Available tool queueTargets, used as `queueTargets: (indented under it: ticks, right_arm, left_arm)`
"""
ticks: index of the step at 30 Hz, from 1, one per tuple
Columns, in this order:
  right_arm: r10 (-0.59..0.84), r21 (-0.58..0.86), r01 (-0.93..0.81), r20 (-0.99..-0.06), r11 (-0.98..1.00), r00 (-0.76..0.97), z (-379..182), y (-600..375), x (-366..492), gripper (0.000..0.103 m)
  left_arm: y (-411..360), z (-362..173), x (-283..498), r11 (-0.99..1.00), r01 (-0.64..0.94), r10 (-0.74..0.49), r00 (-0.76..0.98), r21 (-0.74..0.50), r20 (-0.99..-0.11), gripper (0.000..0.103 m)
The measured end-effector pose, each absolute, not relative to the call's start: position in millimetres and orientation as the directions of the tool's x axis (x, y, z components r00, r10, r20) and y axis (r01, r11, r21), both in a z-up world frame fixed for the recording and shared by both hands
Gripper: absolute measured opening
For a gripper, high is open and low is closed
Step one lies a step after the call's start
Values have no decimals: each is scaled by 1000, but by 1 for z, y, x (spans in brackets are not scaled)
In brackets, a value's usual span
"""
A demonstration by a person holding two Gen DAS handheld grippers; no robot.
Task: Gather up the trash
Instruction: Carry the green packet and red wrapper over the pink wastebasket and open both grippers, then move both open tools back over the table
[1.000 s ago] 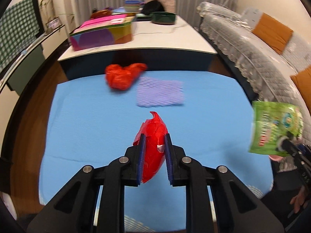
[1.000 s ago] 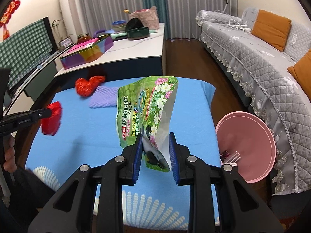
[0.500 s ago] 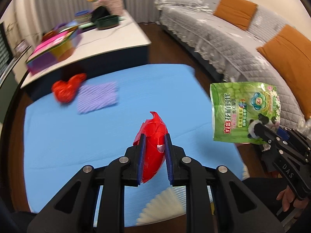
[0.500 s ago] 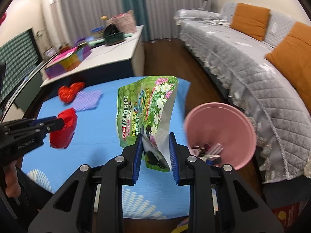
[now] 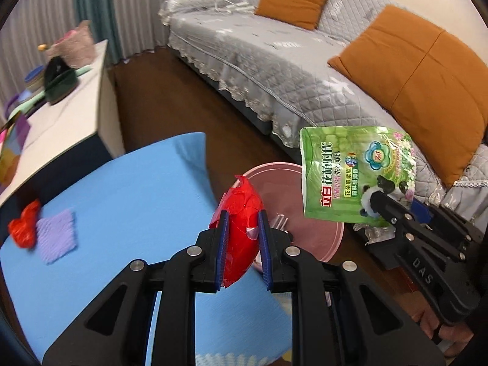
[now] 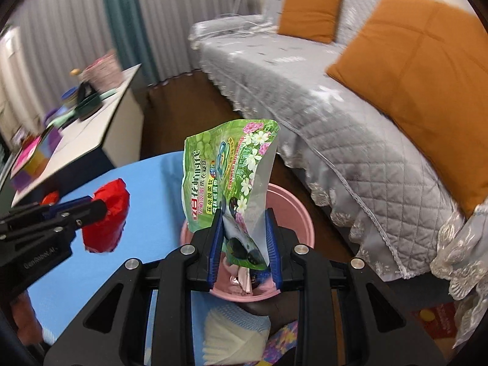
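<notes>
Right wrist view, green pouch (image 6: 227, 180) hiding pink bin (image 6: 297, 213), contents unclear

Bin (image 5: 332, 238) on floor btwn table (image 5: 122, 201) & sofa (image 5: 274, 70).

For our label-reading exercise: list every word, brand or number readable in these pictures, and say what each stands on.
"DAS": black right gripper arm.
"GenRobot.AI": black left gripper arm, partly blurred.
Green plastic detergent pouch: large white Chinese characters, too distorted to quote; small print unreadable.
Crumpled red plastic wrapper: none.
</notes>
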State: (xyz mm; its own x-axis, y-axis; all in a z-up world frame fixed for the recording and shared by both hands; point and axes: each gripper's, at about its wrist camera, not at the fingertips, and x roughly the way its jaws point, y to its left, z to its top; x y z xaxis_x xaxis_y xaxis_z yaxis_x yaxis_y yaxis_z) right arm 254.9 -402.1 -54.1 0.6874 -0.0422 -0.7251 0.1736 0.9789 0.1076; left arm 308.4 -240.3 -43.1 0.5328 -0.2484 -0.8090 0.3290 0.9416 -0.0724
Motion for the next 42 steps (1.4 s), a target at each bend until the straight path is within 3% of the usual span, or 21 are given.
queueTargets:
  ticks: [15, 18, 19, 20, 21, 22, 23, 27, 35, 42]
  right_arm:
    - [-138, 5, 259, -836, 966, 531, -113, -434, 298, 28]
    - [-143, -5, 269, -856, 963, 496, -126, -437, 306, 34]
    - [-138, -1, 272, -864, 962, 485, -129, -438, 308, 37]
    - [-128, 9, 278, -873, 961, 471, -133, -440, 311, 42]
    - [-119, 19, 284, -880, 959, 460, -136, -442, 312, 60]
    - [-113, 34, 305, -885, 952, 452, -137, -444, 313, 73]
    - [-114, 42, 319, -883, 947, 455, -136, -445, 313, 76]
    - [-136, 20, 306, -867, 952, 479, -132, -437, 313, 85]
    - [-158, -38, 235, -842, 971, 517, -121, -414, 313, 90]
    - [-42, 121, 222, -787, 968, 616, -89, -402, 292, 93]
  left_arm:
    - [-311, -120, 371, 918, 395, -211, 431, -27, -877, 19]
    - [-311, -133, 382, 920, 389, -206, 405, -36, -891, 21]
    - [-310, -138, 385, 923, 383, -202, 388, -42, -900, 27]
    - [-310, -141, 387, 923, 382, -205, 375, -51, -904, 50]
    - [-310, -144, 390, 923, 382, -203, 370, -51, -907, 76]
    - [-307, -143, 389, 929, 369, -185, 398, -28, -899, 84]
    - [-304, -141, 388, 935, 356, -172, 426, -11, -888, 92]
    - [-292, -142, 390, 941, 337, -158, 428, -5, -890, 94]
    - [-269, -127, 383, 957, 288, -128, 461, 12, -878, 94]
    - [-213, -97, 336, 977, 213, -88, 526, 31, -846, 94]
